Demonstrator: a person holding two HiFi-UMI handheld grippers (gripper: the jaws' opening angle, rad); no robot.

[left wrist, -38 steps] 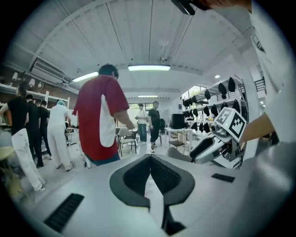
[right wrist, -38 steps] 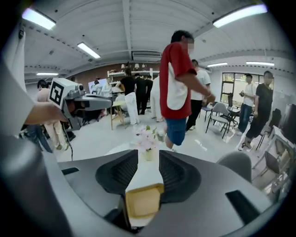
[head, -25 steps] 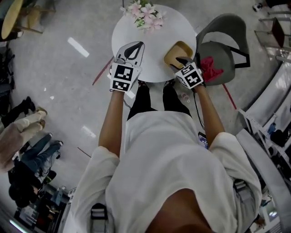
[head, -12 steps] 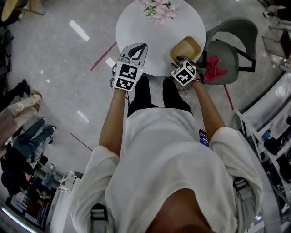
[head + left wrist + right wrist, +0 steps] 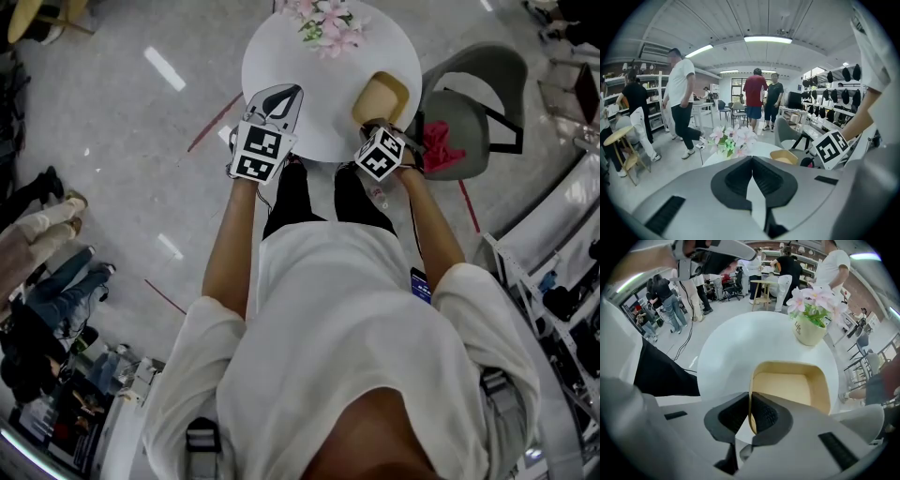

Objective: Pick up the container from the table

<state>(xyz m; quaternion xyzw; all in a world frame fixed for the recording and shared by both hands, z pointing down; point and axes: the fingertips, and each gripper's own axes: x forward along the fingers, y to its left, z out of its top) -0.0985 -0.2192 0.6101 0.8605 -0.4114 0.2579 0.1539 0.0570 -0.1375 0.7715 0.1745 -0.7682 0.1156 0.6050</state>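
A tan, rounded-square container (image 5: 380, 98) stands on the right part of the round white table (image 5: 319, 117). My right gripper (image 5: 375, 125) points steeply down at its near side. In the right gripper view the container's (image 5: 790, 383) thin near wall runs between the jaws of the right gripper (image 5: 751, 405), which are closing, and the pads press on it. My left gripper (image 5: 292, 92) hovers over the table's left front edge. Its jaws meet with nothing between them, as the left gripper (image 5: 751, 158) shows in its own view, where the container (image 5: 783, 157) lies to the right.
A pot of pink flowers (image 5: 324, 19) stands at the table's far side. A grey chair (image 5: 469, 94) with a pink cloth (image 5: 439, 145) stands to the table's right. Several people (image 5: 757, 96) stand and walk in the room beyond.
My right gripper has sunk onto the container's near wall and its jaws have come together on it. My left gripper has drifted slightly lower over the table's edge.
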